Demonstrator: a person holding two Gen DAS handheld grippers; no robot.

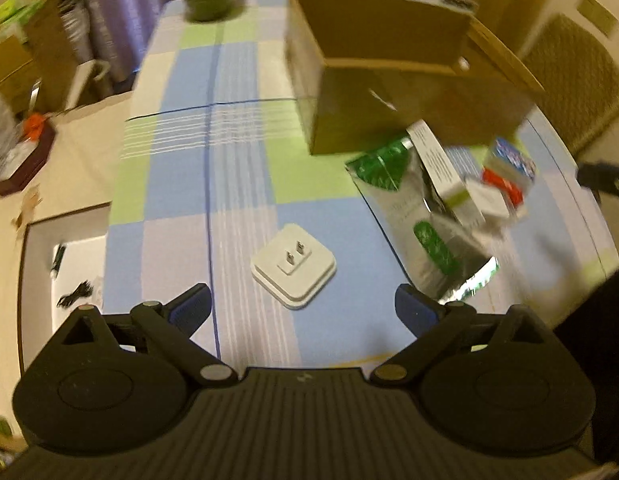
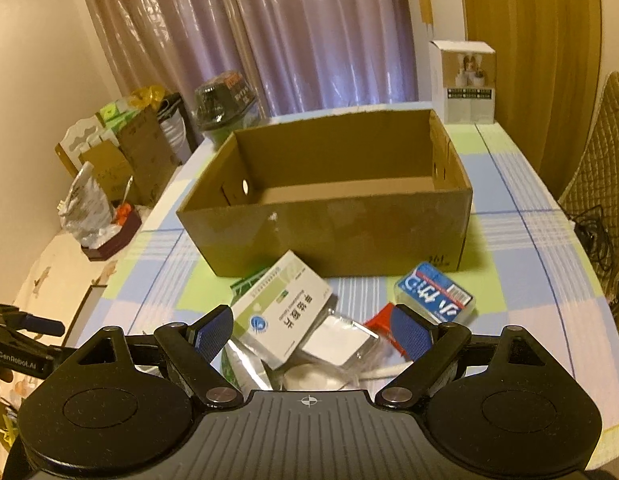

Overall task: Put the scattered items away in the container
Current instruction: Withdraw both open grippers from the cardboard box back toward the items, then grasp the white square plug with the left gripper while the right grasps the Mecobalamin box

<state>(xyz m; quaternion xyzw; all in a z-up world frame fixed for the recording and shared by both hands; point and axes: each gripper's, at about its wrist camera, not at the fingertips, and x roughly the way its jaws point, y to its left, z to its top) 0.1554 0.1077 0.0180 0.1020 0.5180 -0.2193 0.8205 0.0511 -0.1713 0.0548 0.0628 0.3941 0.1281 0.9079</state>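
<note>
An open, empty cardboard box (image 2: pixel 329 216) stands on the checked tablecloth (image 1: pixel 229 184). In front of it lies a pile: a white-green medicine box (image 2: pixel 281 312), a blue card pack (image 2: pixel 435 294), a clear square packet (image 2: pixel 337 340), a red item (image 2: pixel 379 318) and a silver-green pouch (image 1: pixel 421 220). My right gripper (image 2: pixel 311 336) hangs open just above this pile, nothing between its fingers. A white plug adapter (image 1: pixel 293 266) lies alone, prongs up, just ahead of my open left gripper (image 1: pixel 302 310). The box (image 1: pixel 389 92) is at the upper right of that view.
A dark lidded bowl (image 2: pixel 225 100) and a white carton (image 2: pixel 463 80) stand at the table's far end. A quilted chair (image 2: pixel 601 168) is at the right. Left of the table a low surface holds bags and boxes (image 2: pixel 109 184). The left gripper's tip (image 2: pixel 29 326) shows at the right view's left edge.
</note>
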